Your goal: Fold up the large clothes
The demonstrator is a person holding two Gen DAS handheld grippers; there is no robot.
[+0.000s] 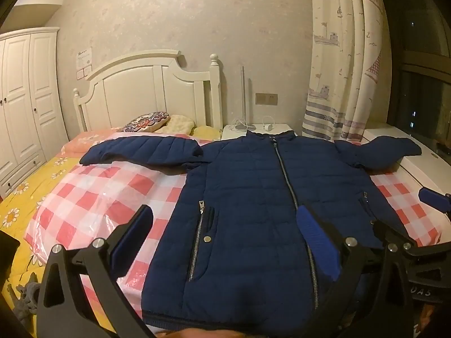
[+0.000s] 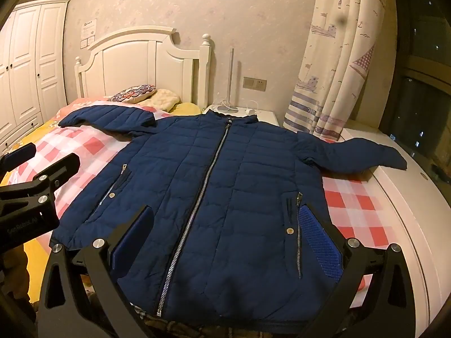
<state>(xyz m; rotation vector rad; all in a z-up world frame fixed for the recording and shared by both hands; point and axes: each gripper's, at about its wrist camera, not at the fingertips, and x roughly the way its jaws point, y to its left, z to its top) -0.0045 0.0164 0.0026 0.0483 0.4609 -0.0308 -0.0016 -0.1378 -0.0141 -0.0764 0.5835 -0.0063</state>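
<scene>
A navy quilted jacket (image 1: 248, 197) lies face up and zipped on a red-and-white checked sheet (image 1: 93, 194), both sleeves spread out sideways. It also shows in the right wrist view (image 2: 214, 191). My left gripper (image 1: 225, 225) is open and empty, hovering above the jacket's lower left part. My right gripper (image 2: 225, 225) is open and empty above the jacket's lower right part. The right gripper shows at the right edge of the left wrist view (image 1: 408, 225), and the left gripper shows at the left edge of the right wrist view (image 2: 36, 163).
The bed has a white headboard (image 1: 146, 90) and pillows (image 1: 157, 122) at the far end. A white nightstand (image 1: 253, 129) with a lamp stands behind the collar. A white ledge (image 2: 394, 186) runs along the right under the curtain (image 1: 344, 56). A wardrobe (image 1: 25, 98) stands at left.
</scene>
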